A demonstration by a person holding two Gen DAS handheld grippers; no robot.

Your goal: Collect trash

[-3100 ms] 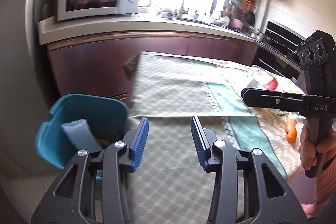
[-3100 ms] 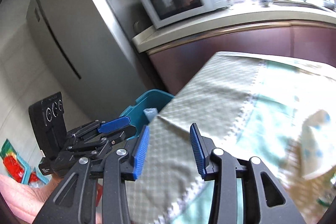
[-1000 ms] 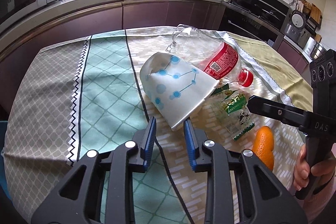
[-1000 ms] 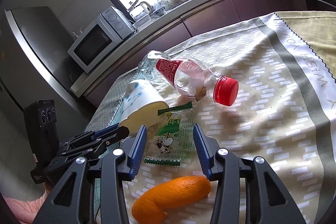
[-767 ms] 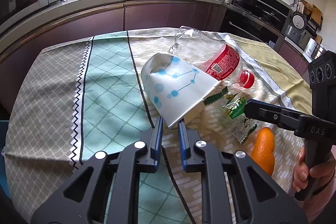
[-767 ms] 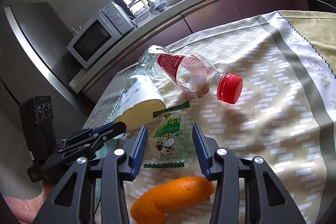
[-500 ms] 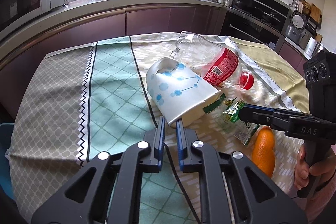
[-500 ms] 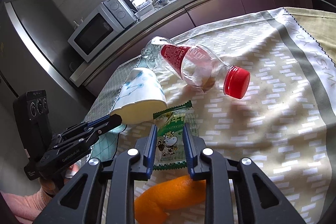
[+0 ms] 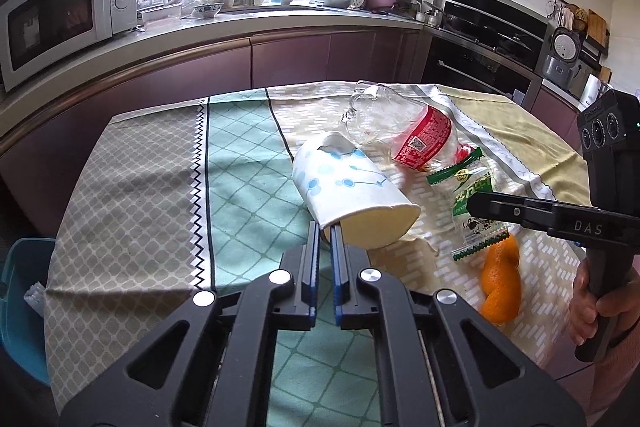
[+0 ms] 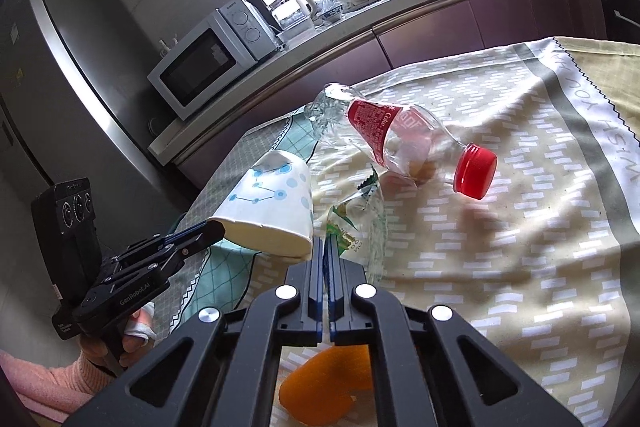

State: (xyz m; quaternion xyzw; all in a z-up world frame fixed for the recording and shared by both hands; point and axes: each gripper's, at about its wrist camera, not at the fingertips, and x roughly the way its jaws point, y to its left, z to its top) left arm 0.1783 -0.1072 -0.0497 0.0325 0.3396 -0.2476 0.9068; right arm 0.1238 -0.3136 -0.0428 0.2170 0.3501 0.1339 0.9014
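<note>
- The left claw (image 9: 325, 227) had just closed, pinching the rim of a tipped cup (image 9: 352, 195).
- The right claw (image 10: 323, 242) had just closed, pinching a wrapper (image 10: 356, 223).
- Bottle (image 10: 400, 139) and peel (image 9: 500, 287) lay near on the surface (image 9: 140, 187).

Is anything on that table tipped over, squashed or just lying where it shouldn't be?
Yes. A paper cup lies on its side, its rim pinched in the left gripper. Behind it a plastic bottle lies flat, its base crumpled. A snack wrapper, pinched in the right gripper, and orange peel also litter the tablecloth.
</note>
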